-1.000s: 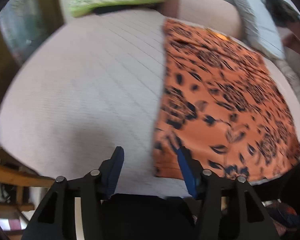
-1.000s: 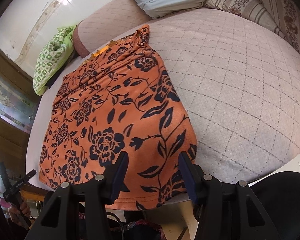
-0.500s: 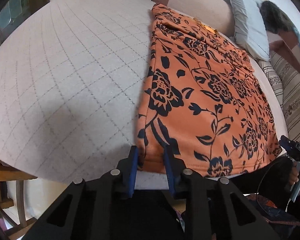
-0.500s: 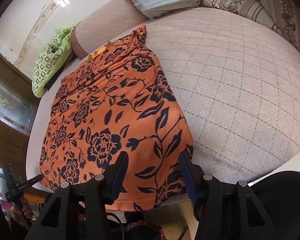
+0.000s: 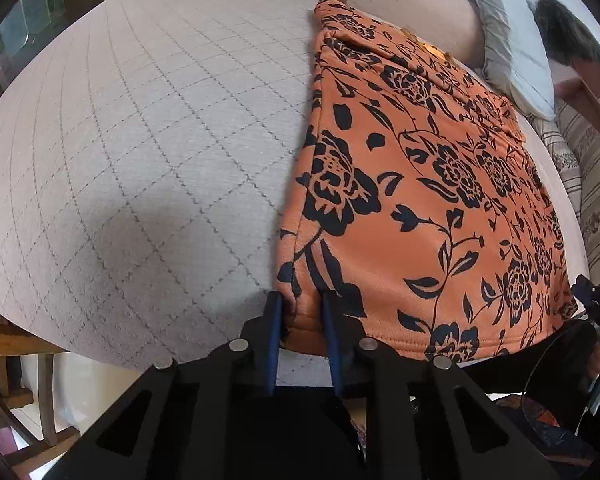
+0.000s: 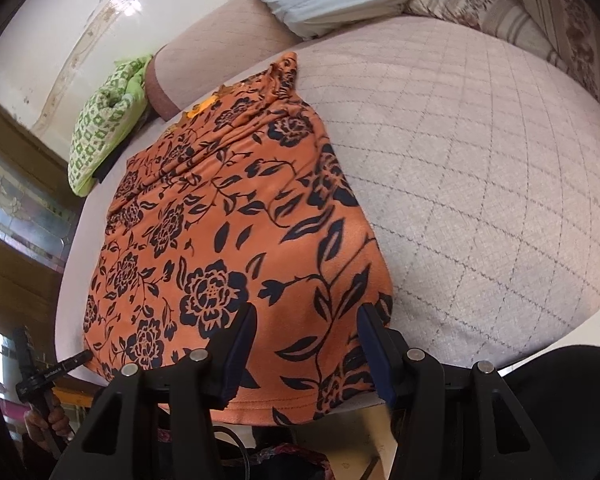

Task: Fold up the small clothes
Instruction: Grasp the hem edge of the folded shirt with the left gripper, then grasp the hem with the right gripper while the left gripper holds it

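- Since a second ago the left gripper (image 5: 303, 312) has come in over the near left corner of the orange garment (image 5: 420, 200), and its jaws have narrowed from a wide spread; they are closing now, with a bunched fold of the hem between the blue pads.
- The right gripper (image 6: 306, 336) has kept its place: jaws half spread over the garment's near right corner, pads not pinching the cloth.
- The garment is soft knit, orange with a dark floral print, lying flat on the bed (image 5: 160, 140), whose pale cover is quilted in diamonds.
- No writing can be read.
- A green patterned pillow (image 6: 100, 120) lies at the head.
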A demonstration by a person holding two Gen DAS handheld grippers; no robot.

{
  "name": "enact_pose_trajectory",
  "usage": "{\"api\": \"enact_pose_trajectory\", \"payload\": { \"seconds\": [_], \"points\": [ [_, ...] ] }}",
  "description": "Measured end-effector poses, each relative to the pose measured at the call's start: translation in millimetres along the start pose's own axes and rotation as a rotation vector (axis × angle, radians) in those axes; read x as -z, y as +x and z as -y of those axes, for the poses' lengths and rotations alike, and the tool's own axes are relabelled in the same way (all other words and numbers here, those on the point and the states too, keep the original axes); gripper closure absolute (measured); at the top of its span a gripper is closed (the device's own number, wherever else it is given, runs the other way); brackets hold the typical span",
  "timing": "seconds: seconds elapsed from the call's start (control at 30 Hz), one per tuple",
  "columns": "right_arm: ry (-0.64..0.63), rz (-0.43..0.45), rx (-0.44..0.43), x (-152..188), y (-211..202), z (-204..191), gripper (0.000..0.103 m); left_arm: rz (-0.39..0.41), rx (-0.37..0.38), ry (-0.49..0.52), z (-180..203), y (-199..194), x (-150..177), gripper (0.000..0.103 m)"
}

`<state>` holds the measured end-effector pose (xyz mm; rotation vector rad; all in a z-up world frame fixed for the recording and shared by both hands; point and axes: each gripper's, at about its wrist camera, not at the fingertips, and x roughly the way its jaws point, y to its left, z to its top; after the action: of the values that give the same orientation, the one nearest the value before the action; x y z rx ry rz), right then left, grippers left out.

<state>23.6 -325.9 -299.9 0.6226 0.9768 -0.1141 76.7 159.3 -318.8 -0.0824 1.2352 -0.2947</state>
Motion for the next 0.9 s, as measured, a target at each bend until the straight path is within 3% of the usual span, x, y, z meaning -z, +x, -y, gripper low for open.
{"api": "enact_pose_trajectory", "payload": {
  "seconds": [0.1, 0.17, 0.27, 0.3, 0.37, 0.43, 0.53, 0.57, 0.6, 0.67, 0.77, 0.9],
  "points": [
    [0.044, -0.006, -0.022, -2, 1, 11, 0.048, 0.002, -0.015, 0.007, 6, 2, -1, 0.076],
    [0.075, -0.003, -0.033, -5, 1, 20, 0.048, -0.002, 0.019, 0.014, 12, 3, -2, 0.052],
    [0.124, -0.006, -0.043, -8, 2, 31, 0.046, 0.003, -0.036, 0.063, 25, 7, -3, 0.051],
    [0.138, -0.011, -0.044, -9, 3, 35, 0.046, 0.010, -0.050, 0.077, 28, 8, -3, 0.052],
    [0.153, -0.027, -0.044, -10, 8, 39, 0.045, 0.024, -0.080, 0.111, 31, 7, -3, 0.072],
    [0.160, -0.071, -0.039, -10, 17, 40, 0.045, 0.031, -0.063, 0.109, 29, 5, -3, 0.087],
    [0.094, -0.085, -0.001, -3, 24, 28, 0.048, 0.034, -0.034, 0.091, 28, 3, -3, 0.091],
    [0.052, -0.090, 0.024, -2, 25, 22, 0.069, 0.040, -0.034, 0.097, 30, 2, -3, 0.091],
    [0.021, -0.096, 0.045, -1, 26, 18, 0.083, 0.043, -0.030, 0.098, 31, 2, -4, 0.092],
    [-0.022, -0.105, 0.073, 1, 25, 12, 0.095, 0.058, 0.013, 0.087, 34, -3, -9, 0.092],
    [0.056, -0.110, -0.067, -6, 15, 17, 0.097, 0.094, 0.075, 0.078, 38, -14, -22, 0.092],
    [0.098, -0.043, -0.239, -30, -10, 12, 0.097, 0.152, 0.176, 0.045, 32, -40, -47, 0.092]
  ]
}}
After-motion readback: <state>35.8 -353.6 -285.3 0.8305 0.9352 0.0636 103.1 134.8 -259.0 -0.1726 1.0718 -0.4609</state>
